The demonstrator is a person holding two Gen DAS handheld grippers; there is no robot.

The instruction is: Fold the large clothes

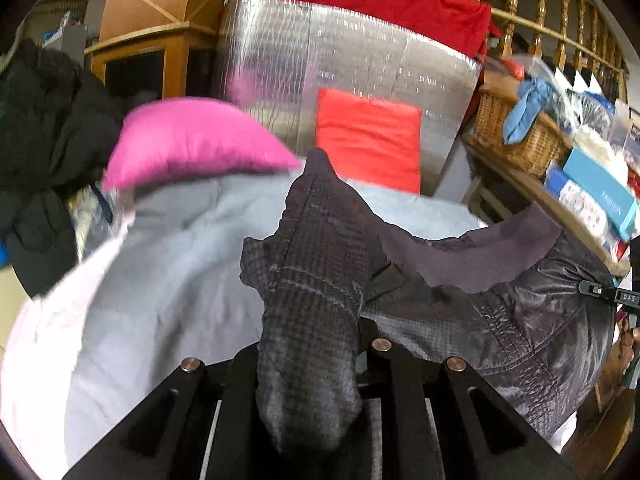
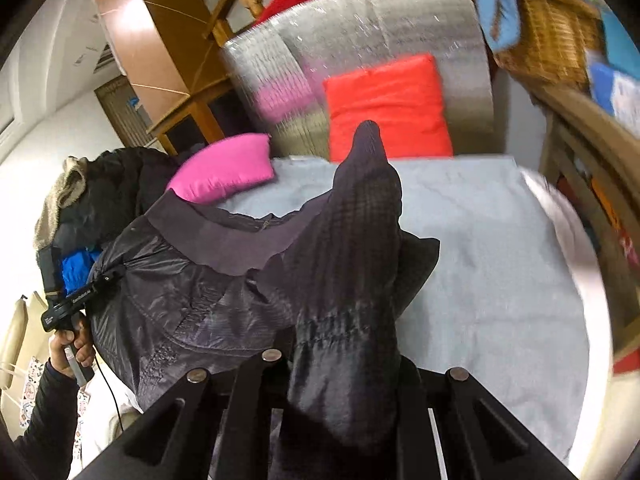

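LEFT: my left gripper fingers pinched on dark jacket | MIDDLE: thin, crinkly, quilted shell sagging above grey bed | RIGHT: my right gripper fingers clamped likewise | STEP: I judge keep both corners level, taut, before lowering flat.

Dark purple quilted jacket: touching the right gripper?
Touching. Right wrist view: dark purple quilted jacket fabric is pinched between the right gripper fingers.
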